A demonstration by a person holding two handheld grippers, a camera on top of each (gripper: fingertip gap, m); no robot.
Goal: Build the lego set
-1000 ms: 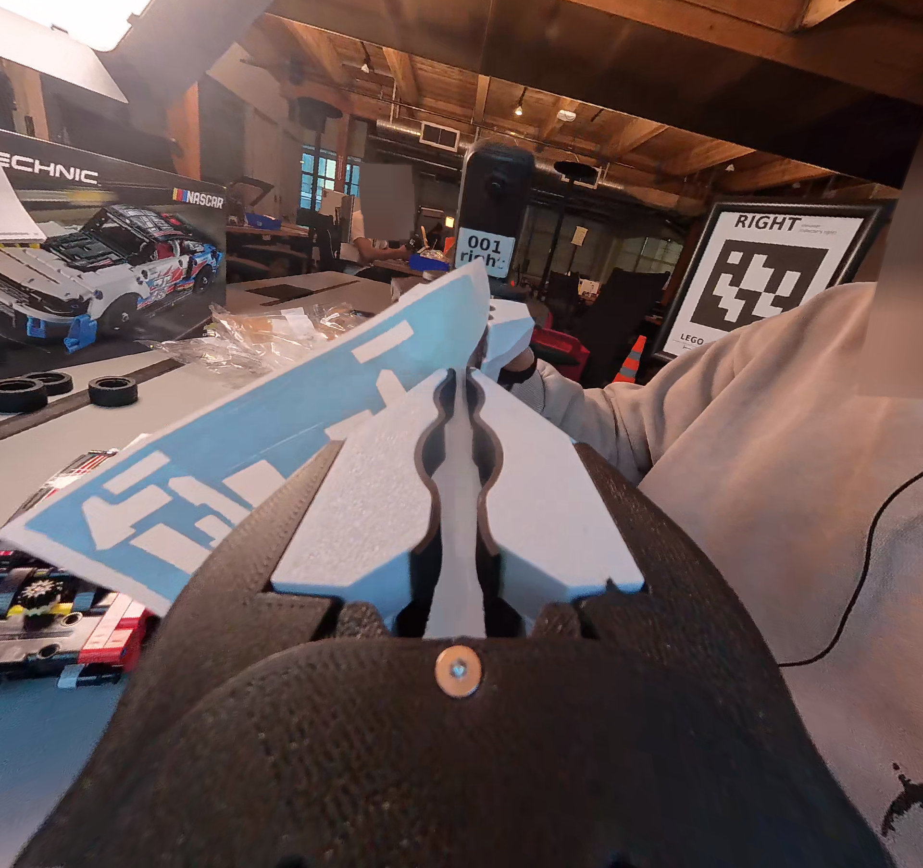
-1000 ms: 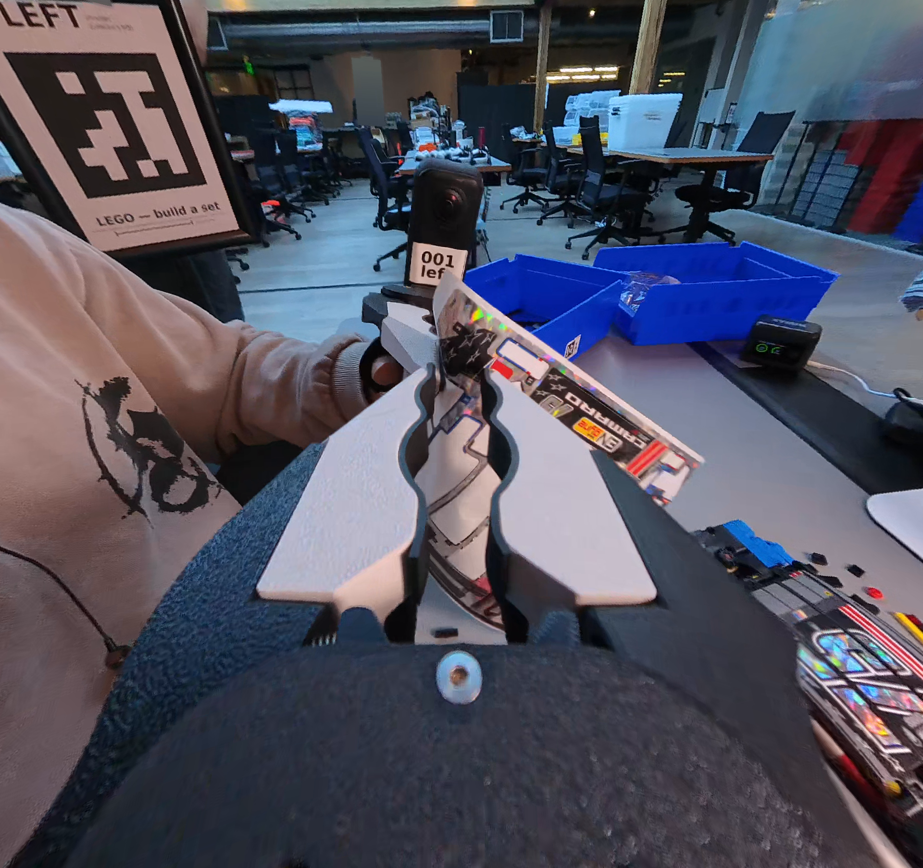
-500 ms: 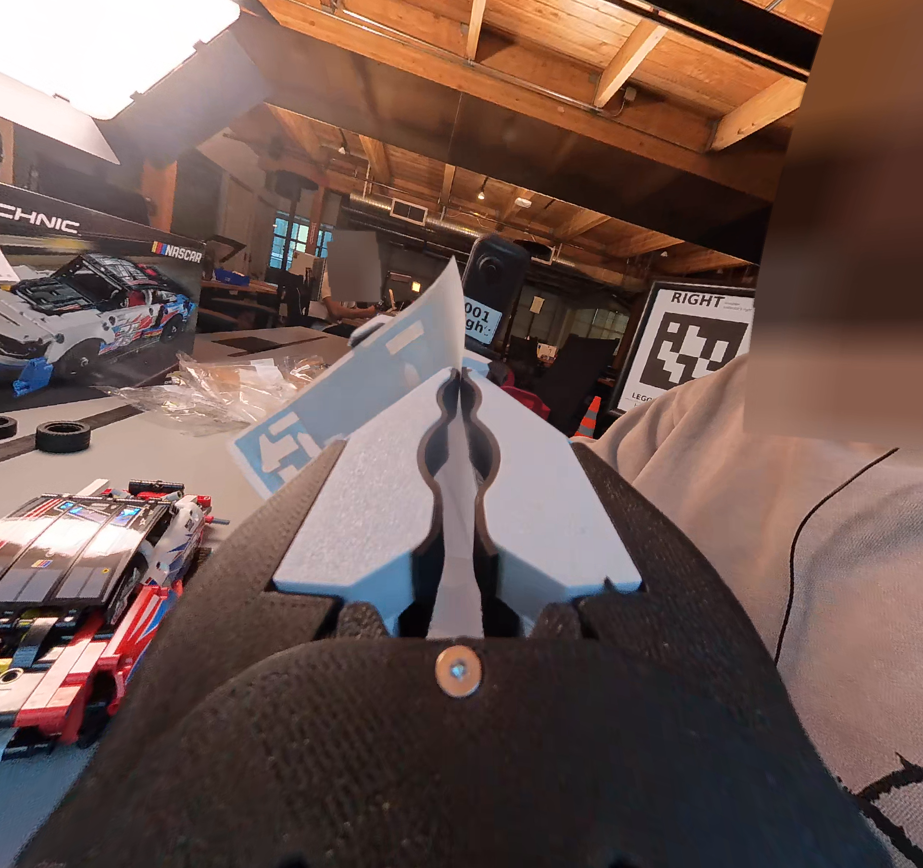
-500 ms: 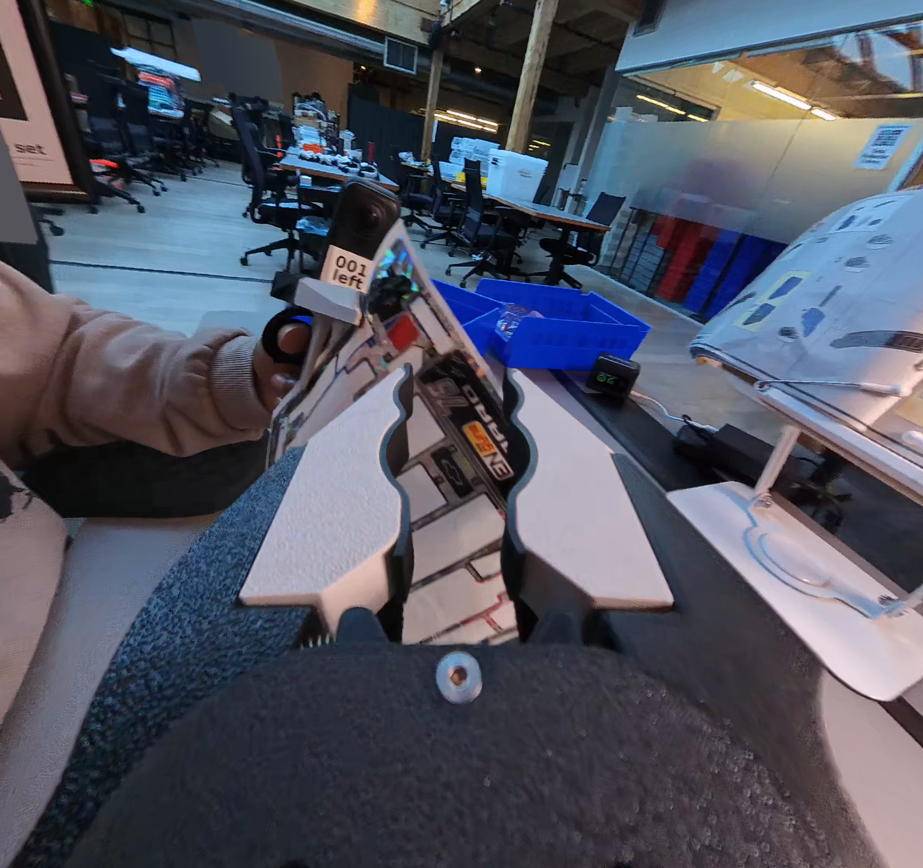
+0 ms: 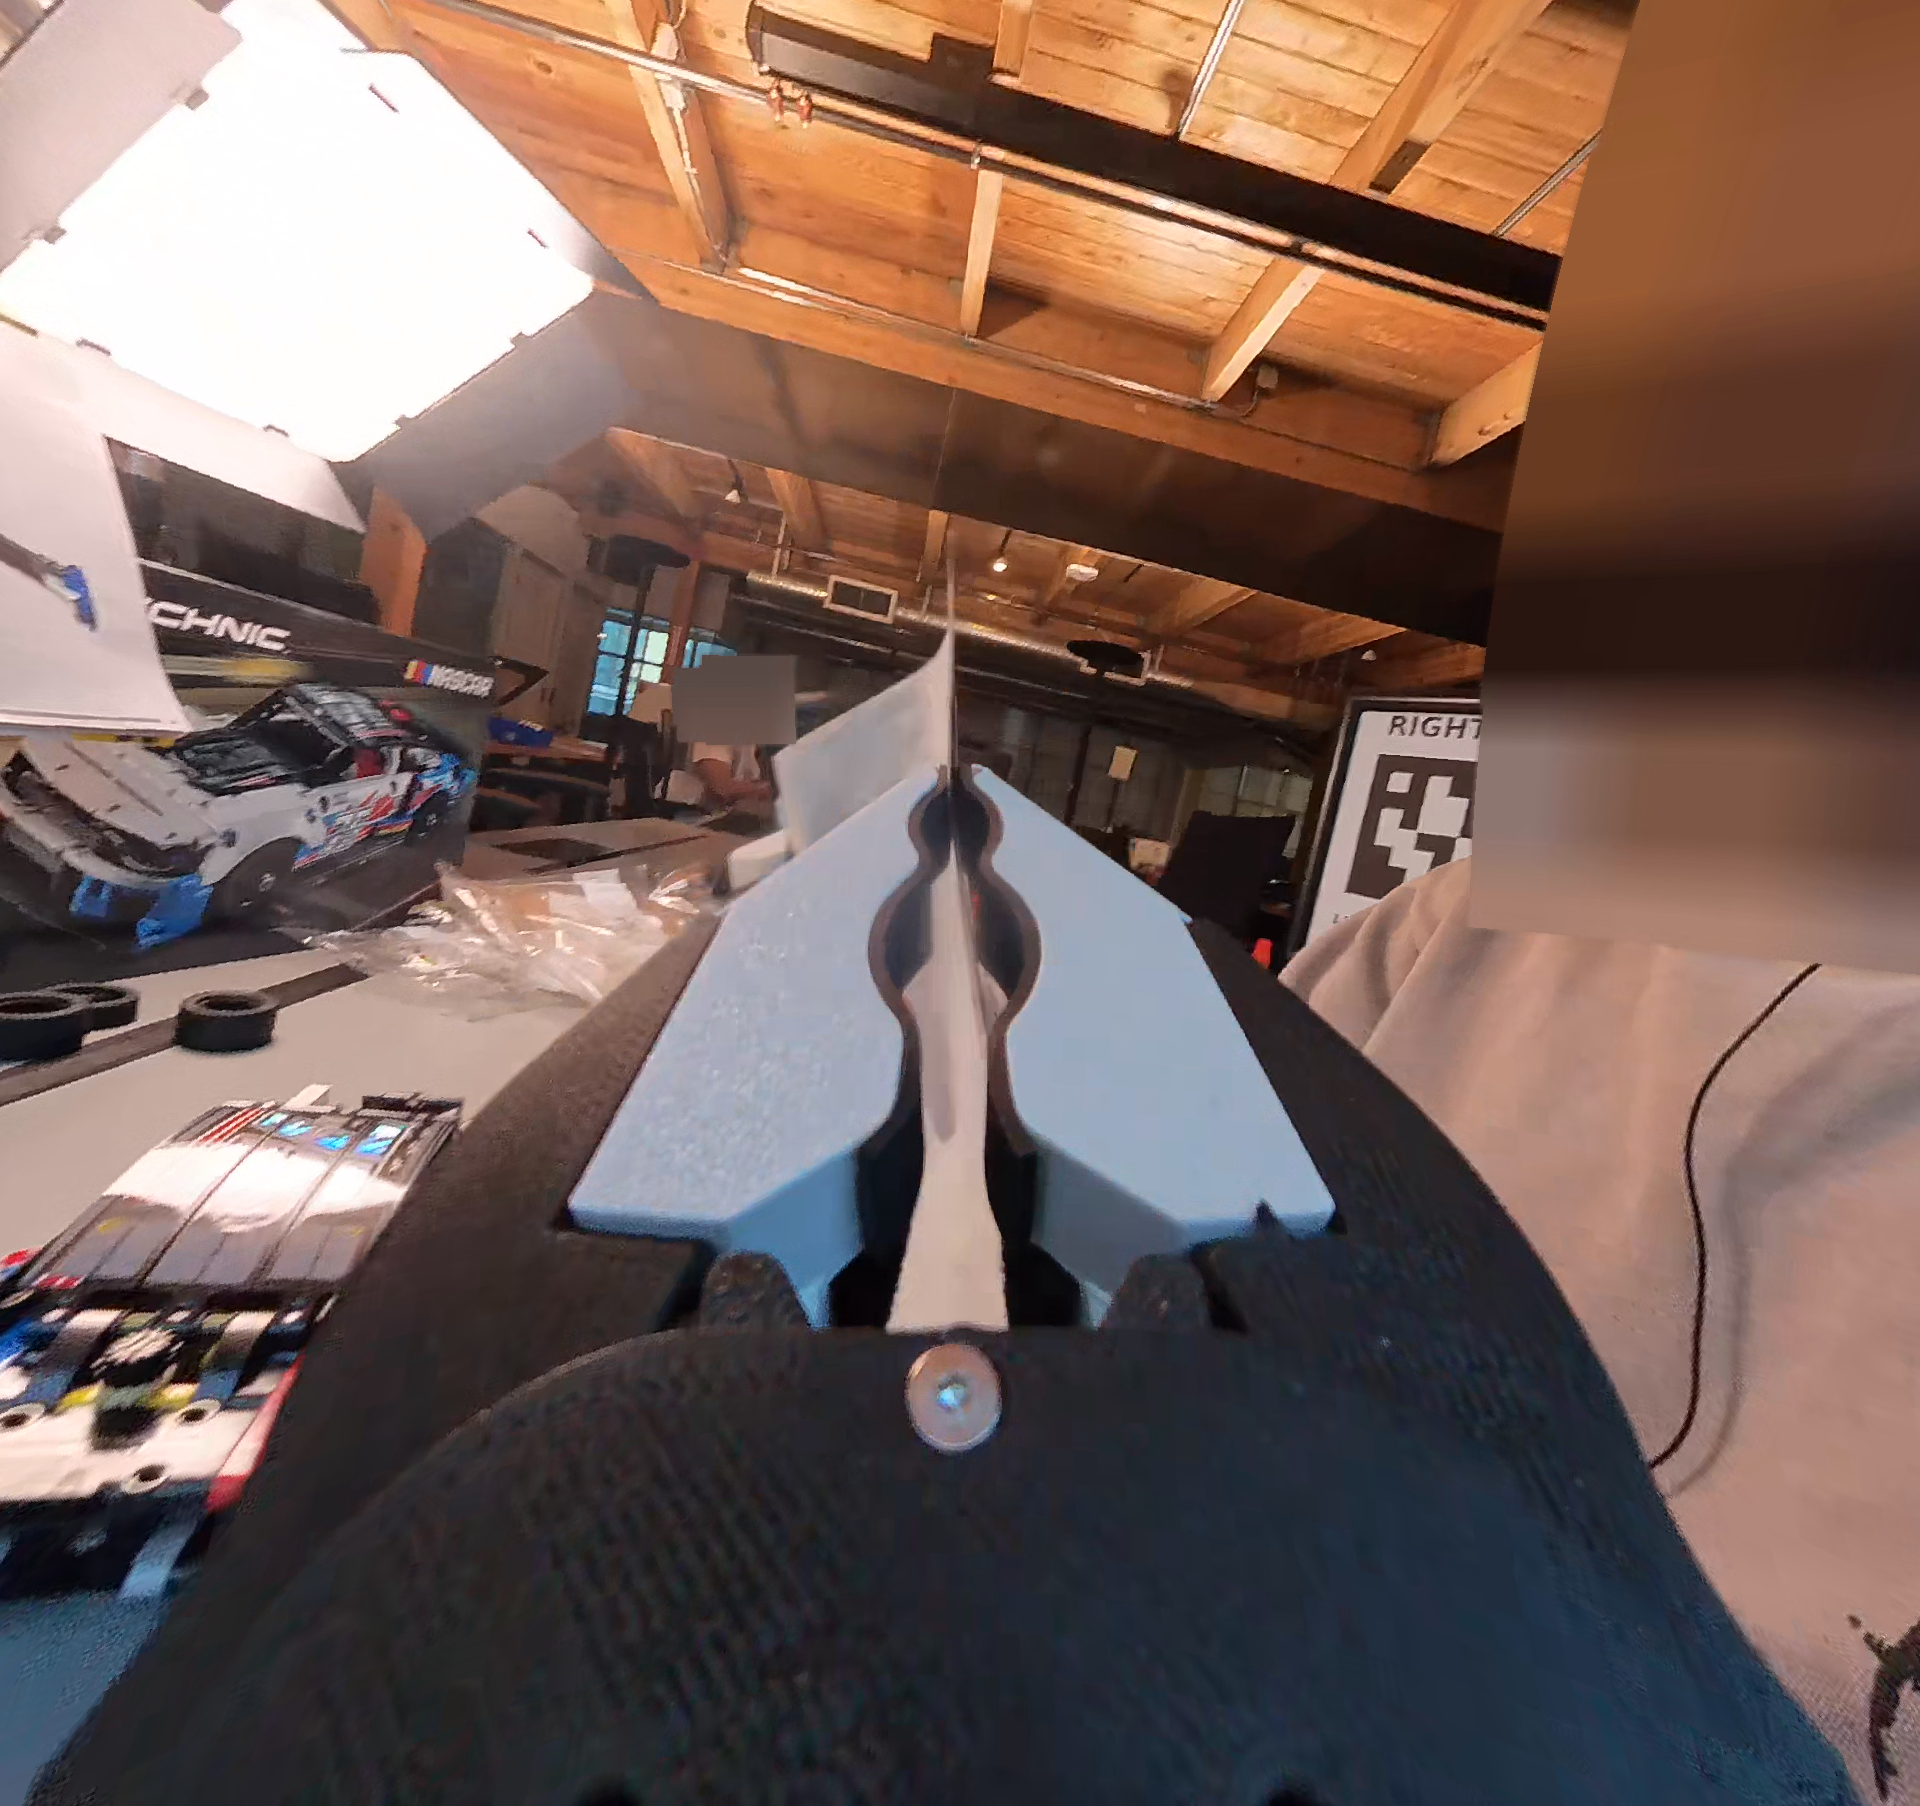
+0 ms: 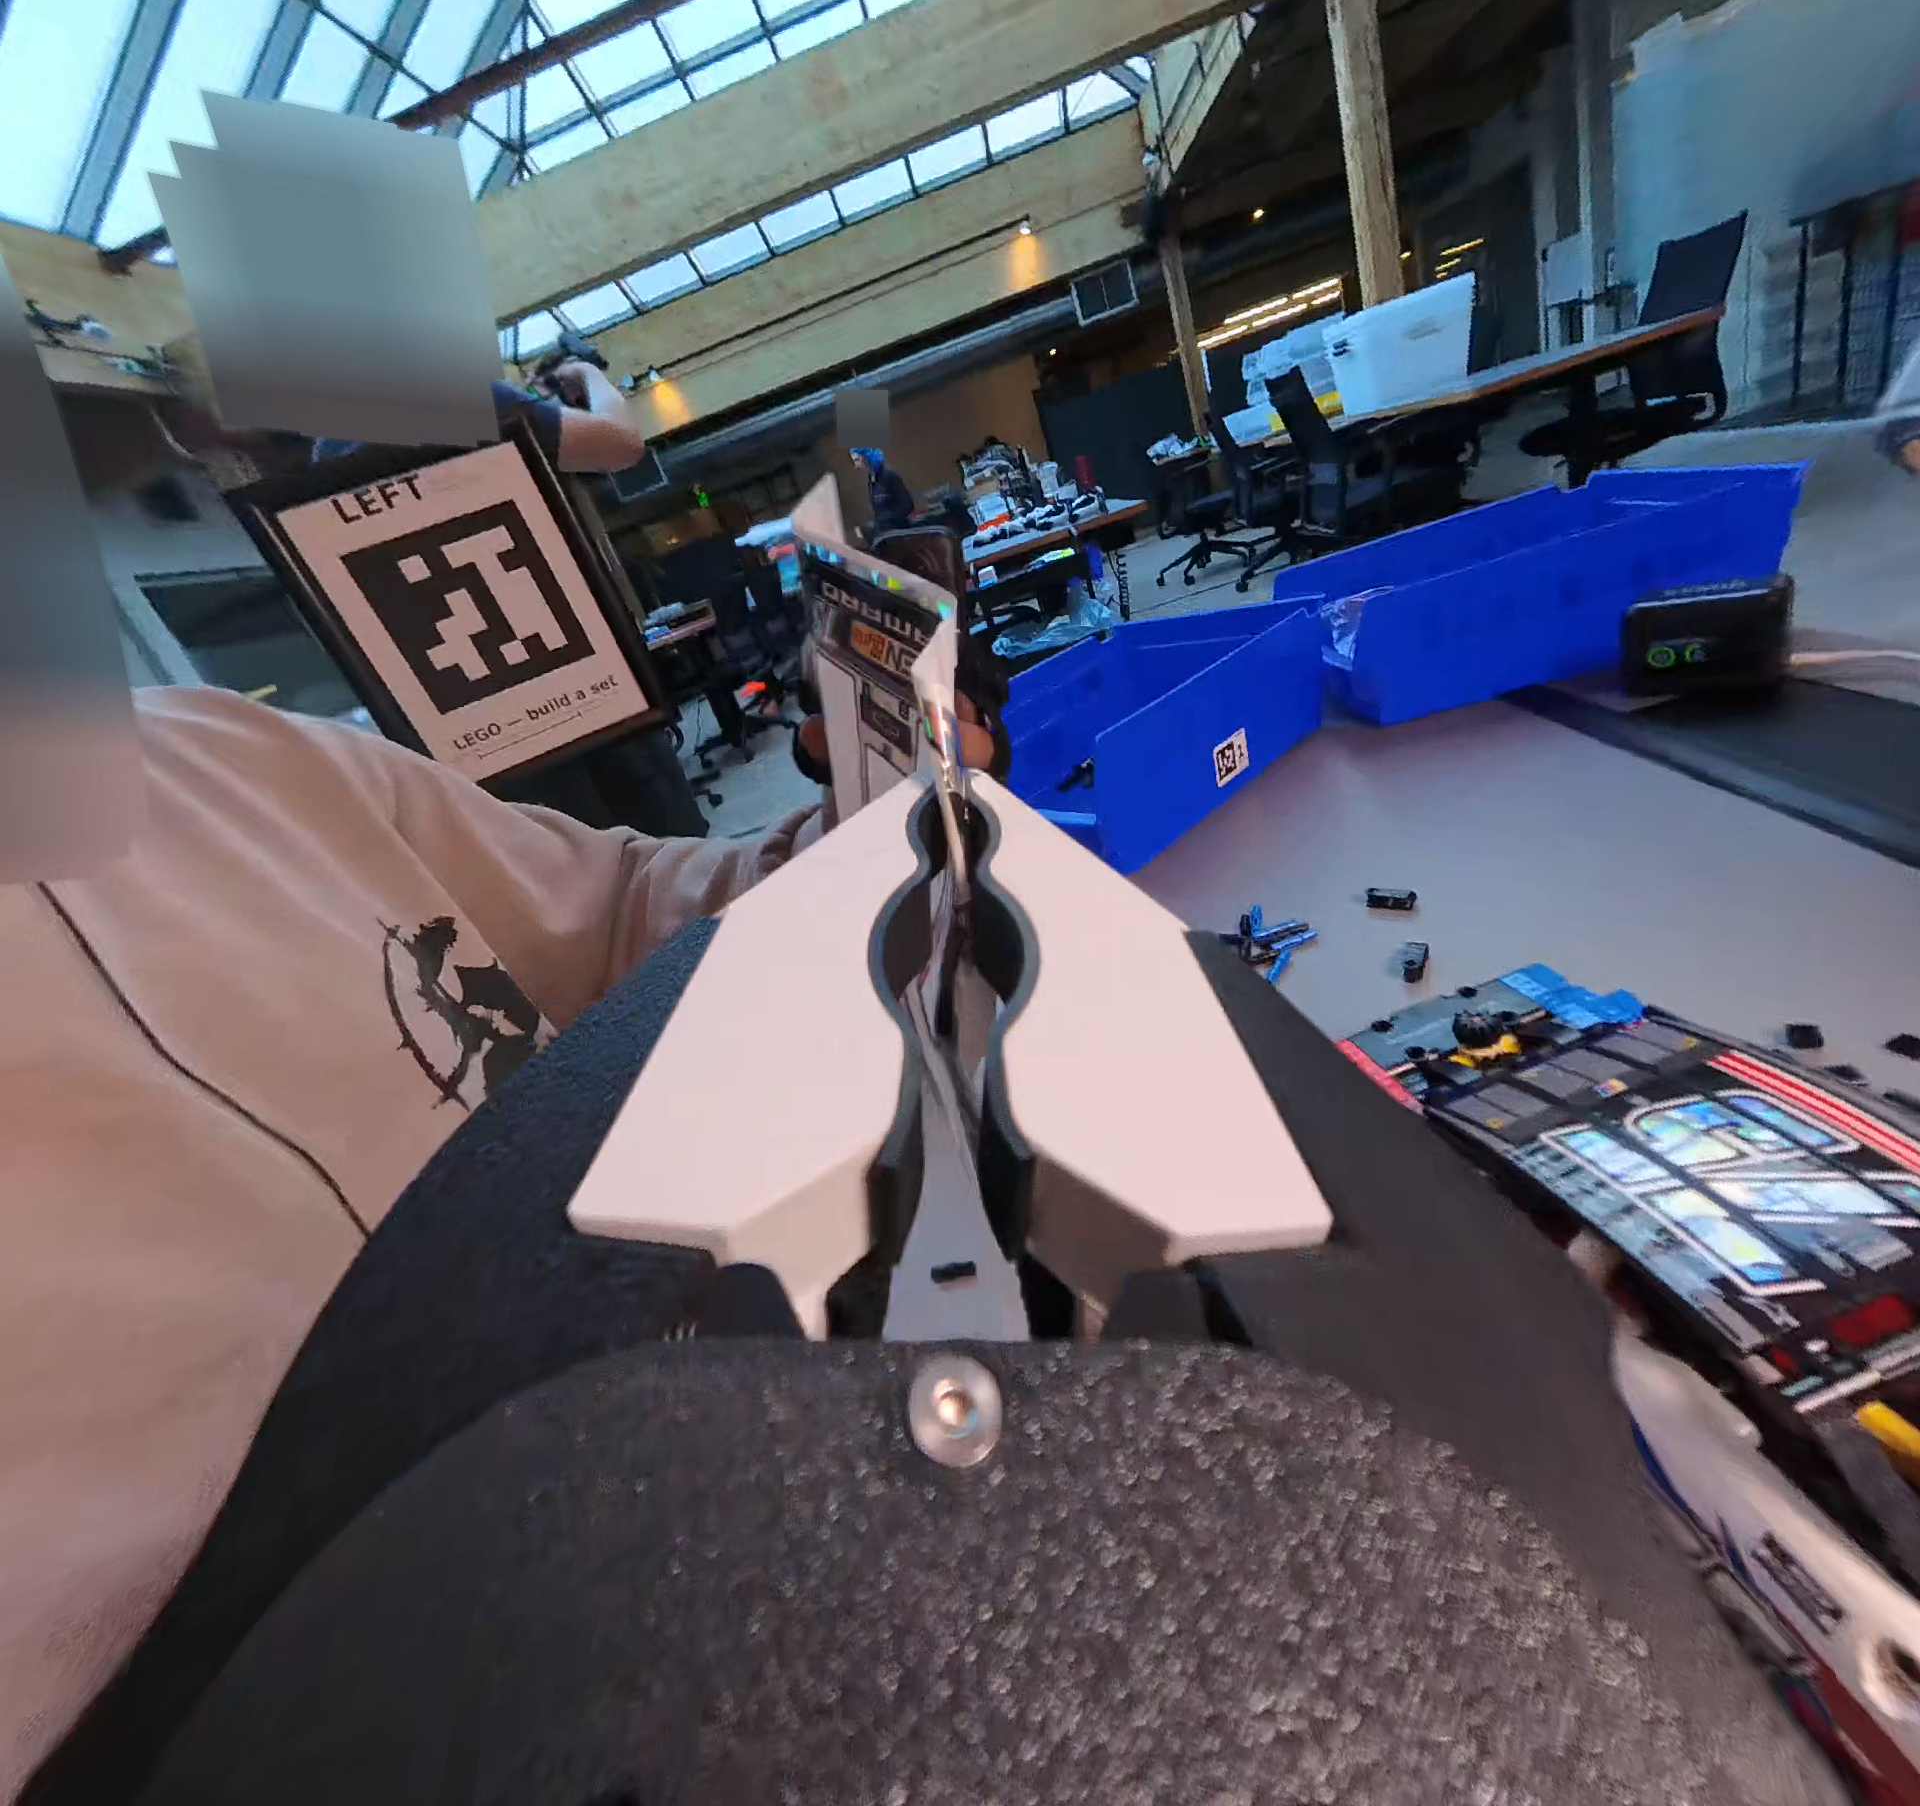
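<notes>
Both grippers hold one sticker sheet between them, raised above the table in front of the person's beige sweater. In the left wrist view my left gripper is shut on the sheet, which shows edge-on with its pale back sticking up past the tips. In the right wrist view my right gripper is shut on the same sheet, whose printed face with shiny stickers rises beyond the tips. The partly built Lego race car lies on the grey table, low left in the left wrist view and low right in the right wrist view.
The set's box stands at the back left, with loose black tyres and empty plastic bags in front. Blue bins, a black device, blue pins and small black pieces lie on the table's right side.
The sheet has turned from slanting flat to edge-on between both grippers. The right gripper's fingers have closed on it. Both views have swung, and the car is now in sight in each.
</notes>
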